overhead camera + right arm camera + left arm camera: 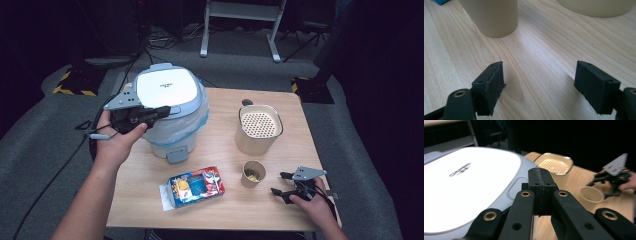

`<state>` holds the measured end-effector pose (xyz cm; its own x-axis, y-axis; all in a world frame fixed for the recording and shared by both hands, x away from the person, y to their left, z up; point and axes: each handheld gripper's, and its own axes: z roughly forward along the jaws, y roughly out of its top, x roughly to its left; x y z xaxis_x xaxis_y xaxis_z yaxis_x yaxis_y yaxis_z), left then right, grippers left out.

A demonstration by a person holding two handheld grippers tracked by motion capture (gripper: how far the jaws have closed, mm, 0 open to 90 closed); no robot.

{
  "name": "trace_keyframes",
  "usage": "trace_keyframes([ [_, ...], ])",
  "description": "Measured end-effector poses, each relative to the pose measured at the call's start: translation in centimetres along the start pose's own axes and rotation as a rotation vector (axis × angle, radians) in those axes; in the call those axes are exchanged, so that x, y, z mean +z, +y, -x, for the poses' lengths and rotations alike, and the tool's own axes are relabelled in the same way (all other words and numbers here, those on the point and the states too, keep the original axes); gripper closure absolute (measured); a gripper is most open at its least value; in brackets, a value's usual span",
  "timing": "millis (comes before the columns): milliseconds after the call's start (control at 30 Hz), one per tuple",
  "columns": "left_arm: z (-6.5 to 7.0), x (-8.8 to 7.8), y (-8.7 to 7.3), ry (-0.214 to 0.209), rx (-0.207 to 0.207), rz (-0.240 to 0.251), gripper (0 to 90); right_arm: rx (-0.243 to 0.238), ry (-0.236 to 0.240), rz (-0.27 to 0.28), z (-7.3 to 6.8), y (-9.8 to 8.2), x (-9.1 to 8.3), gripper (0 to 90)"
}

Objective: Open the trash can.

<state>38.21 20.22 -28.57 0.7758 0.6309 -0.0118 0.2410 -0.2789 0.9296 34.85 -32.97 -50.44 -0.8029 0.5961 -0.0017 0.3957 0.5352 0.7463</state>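
A: What step is this, would you say?

B: The left gripper (161,112) sits over the white-and-grey lidded bin (167,87) lined with a blue plastic bag, at the back left of the pale wooden worktop (220,205). Its fingers (541,187) are pressed together with nothing between them, their tips above the near edge of the lid. My guess is it is about to work the lid open.

A: And the other one?

B: The right gripper (281,183) rests low at the front right of the worktop, fingers (490,85) spread apart and empty, facing the small tan paper cup (253,173), near it but not touching. There is something yellow in that cup. Behind it stands a cream container with a perforated insert (258,128), and a colourful snack packet (194,187) lies at the front centre.

A: So what does the next move call for?

B: Probably getting the bin open first; there is a grey pedal (177,155) at its foot, though I cannot tell how the lid releases. Then the right fingers need to close round the cup squarely, gently enough not to crush it.
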Motion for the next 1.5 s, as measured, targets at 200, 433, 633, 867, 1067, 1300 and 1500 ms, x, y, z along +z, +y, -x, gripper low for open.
trace_keyframes([
  [200,-0.4,1.3,-0.2,-0.002,0.006,-0.013,89.9,0.0,-0.002,-0.002,0.0,0.0,0.0,23.7],
  [433,-0.8,2.0,-0.3,0.011,0.019,-0.009,89.9,0.0,-0.001,0.0,0.0,0.0,0.0,23.7],
  [633,-1.3,2.0,-0.5,-0.027,-0.002,-0.002,90.0,0.0,0.0,0.0,0.0,0.0,0.0,23.7],
  [867,-1.4,2.1,-0.4,-0.025,-0.014,-0.01,90.0,0.0,0.0,0.0,0.0,0.0,0.0,23.7],
  [1067,-1.5,2.0,-0.5,-0.022,-0.029,0.012,90.0,0.0,0.0,0.0,0.0,0.0,0.0,23.9],
  [1300,-0.7,0.7,-1.7,-0.072,-0.035,0.058,55.0,0.0,0.001,0.0,0.0,0.0,0.0,23.9],
  [1500,2.3,-1.1,-2.7,-0.057,0.015,0.048,38.8,-0.001,-0.001,-0.001,0.0,0.0,0.0,23.8],
])
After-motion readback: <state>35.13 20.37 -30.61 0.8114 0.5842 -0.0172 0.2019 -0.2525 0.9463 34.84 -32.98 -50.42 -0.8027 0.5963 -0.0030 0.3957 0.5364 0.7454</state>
